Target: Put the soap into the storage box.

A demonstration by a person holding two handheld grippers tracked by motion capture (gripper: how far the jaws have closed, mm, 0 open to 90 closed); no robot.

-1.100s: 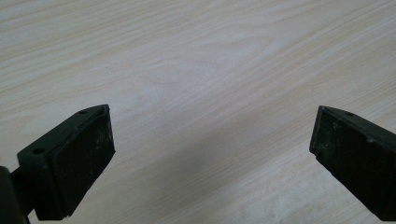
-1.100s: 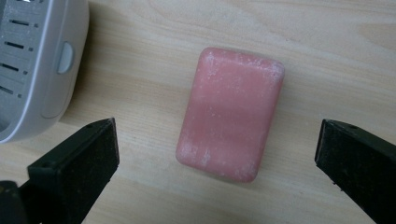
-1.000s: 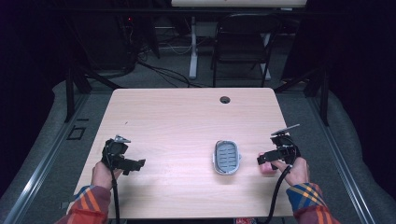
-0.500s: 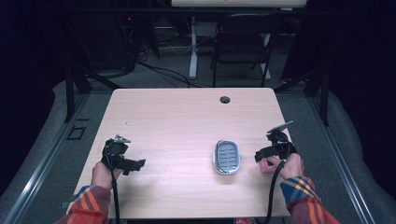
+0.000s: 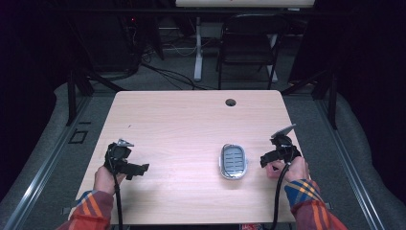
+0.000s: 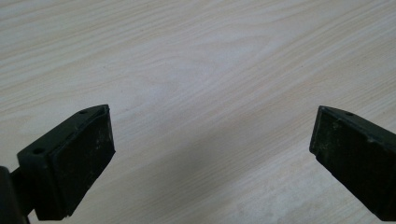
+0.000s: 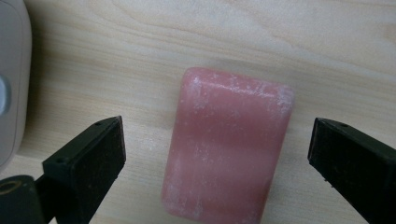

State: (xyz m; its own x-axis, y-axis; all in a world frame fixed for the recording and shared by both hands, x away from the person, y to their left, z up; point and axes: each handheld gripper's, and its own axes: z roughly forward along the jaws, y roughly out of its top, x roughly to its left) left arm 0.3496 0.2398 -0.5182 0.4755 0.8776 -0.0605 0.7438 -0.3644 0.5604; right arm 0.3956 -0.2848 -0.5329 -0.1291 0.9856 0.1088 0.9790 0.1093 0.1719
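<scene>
A pink bar of soap (image 7: 229, 144) lies flat on the wooden table (image 5: 191, 124). My right gripper (image 7: 215, 154) hovers over it, a jaw on either side and a gap on both sides. Its jaws have just been closing a little, with the soap between them, and the pads do not touch it. A grey soap dish (image 5: 233, 161) with a slatted insert sits just left of the right gripper (image 5: 265, 160), and its edge (image 7: 11, 84) appears at the left of the right gripper view. My left gripper (image 5: 139, 168) stands open over bare wood (image 6: 212, 158) at the table's front left.
A round cable hole (image 5: 231, 102) sits near the table's far edge. Behind the table stand a dark chair (image 5: 249, 48) and a desk leg with cables on the floor. The person's plaid sleeves come in at the bottom.
The right hand has shifted slightly left, toward the soap dish. The left hand and the dish have stayed where they were.
</scene>
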